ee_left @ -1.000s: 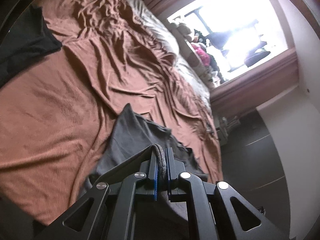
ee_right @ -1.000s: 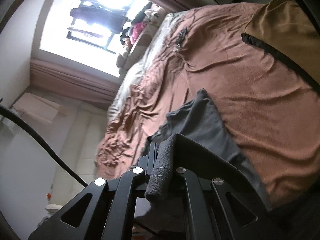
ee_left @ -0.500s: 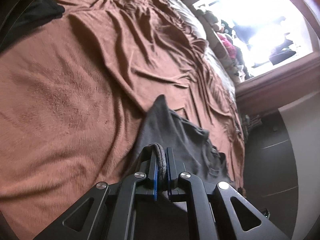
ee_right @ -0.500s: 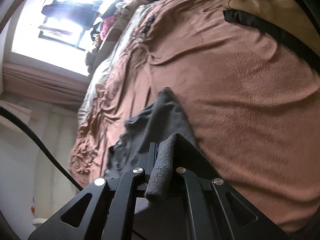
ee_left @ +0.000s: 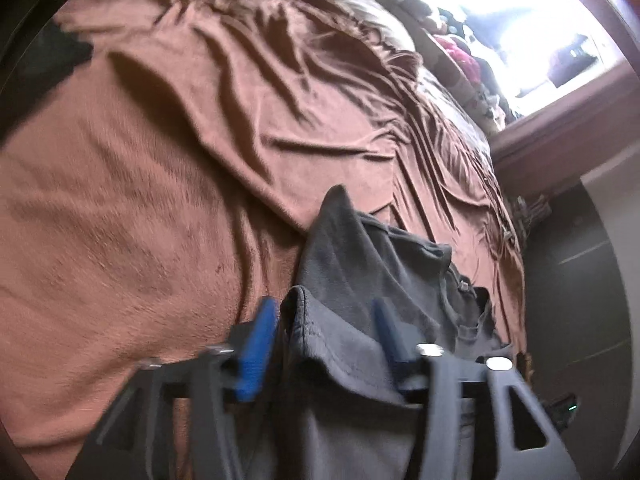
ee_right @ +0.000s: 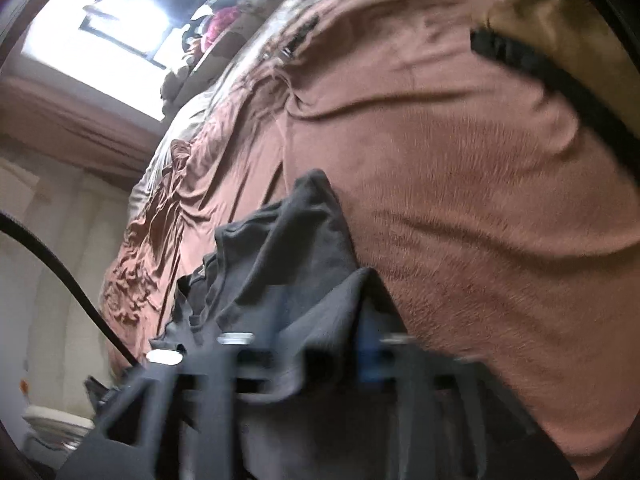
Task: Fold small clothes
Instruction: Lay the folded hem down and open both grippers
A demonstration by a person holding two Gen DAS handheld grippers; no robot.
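The grey shirt lies on the brown bed cover at the bed's near edge, its collar toward the dark wardrobe. Both tongs are opening: the left tongs stand apart with a folded hem loose between the blue pads, and the right tongs, blurred, likewise straddle a fold ungripped. Broad bare cover stretches beyond the shirt toward the window.

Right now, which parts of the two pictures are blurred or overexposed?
Left wrist view: the window is blown out white, the left gripper slightly smeared. Right wrist view: the right gripper is heavily motion-blurred, the grey garment soft, the window glaring.
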